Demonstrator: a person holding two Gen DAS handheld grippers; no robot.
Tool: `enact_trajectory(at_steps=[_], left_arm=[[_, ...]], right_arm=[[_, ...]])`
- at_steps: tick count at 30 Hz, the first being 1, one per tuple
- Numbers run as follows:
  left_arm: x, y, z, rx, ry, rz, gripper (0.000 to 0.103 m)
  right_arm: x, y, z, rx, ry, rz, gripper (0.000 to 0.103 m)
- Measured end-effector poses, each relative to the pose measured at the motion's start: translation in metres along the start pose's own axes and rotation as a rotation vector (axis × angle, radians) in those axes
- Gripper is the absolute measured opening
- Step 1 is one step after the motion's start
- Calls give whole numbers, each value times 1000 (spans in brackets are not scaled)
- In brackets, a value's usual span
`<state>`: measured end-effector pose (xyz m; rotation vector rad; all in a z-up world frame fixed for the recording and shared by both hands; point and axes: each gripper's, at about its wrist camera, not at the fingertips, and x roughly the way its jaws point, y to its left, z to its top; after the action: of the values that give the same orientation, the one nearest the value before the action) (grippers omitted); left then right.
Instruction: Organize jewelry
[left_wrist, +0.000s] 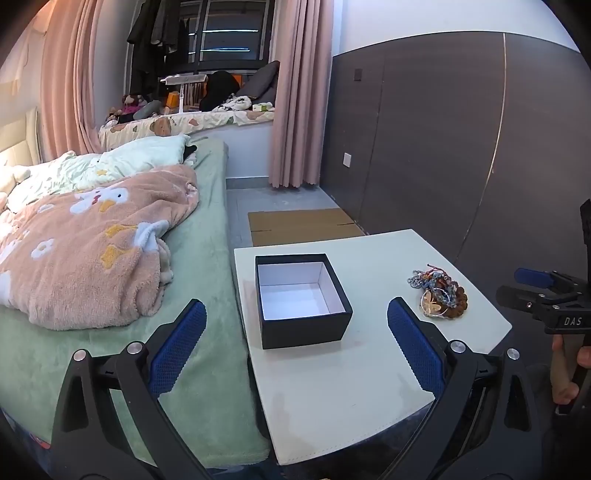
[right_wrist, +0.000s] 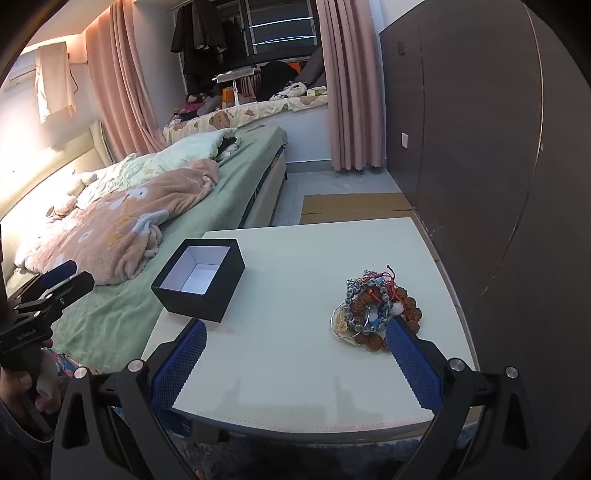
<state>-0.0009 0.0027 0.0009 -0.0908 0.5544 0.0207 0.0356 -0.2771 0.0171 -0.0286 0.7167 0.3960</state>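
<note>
A black box (left_wrist: 303, 325) with a white, empty inside stands open on the white table (left_wrist: 332, 387), near its left edge. A pile of jewelry (left_wrist: 441, 295), beaded bracelets and red cord, lies toward the table's right side. My left gripper (left_wrist: 297, 306) is open above the table's near edge, with the box straight ahead between its blue fingers. My right gripper (right_wrist: 295, 326) is open too, with nothing between its fingers. Its right fingertip (right_wrist: 393, 326) is just in front of the jewelry pile (right_wrist: 373, 314). The box (right_wrist: 199, 295) lies to its left.
A bed with a green sheet (left_wrist: 207, 258) and a pink blanket (left_wrist: 92, 251) runs along the table's left. A dark wardrobe wall (left_wrist: 443, 147) stands on the right. Flat cardboard (left_wrist: 303, 225) lies on the floor beyond the table. A hand (right_wrist: 22, 384) holds the left gripper's handle.
</note>
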Motion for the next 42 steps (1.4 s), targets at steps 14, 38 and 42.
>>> enact_trajectory(at_steps=[14,38,42], left_arm=[[0,3,-1,-2,1,1,98],[0,4,-1,1,5,3,98],[-2,5,-2,6,6,2,98]], right_arm=[[3,-2,1,5,7,7,95],[4,-1,3,2,6,4,95],[4,-2,4,9,3,5,95]])
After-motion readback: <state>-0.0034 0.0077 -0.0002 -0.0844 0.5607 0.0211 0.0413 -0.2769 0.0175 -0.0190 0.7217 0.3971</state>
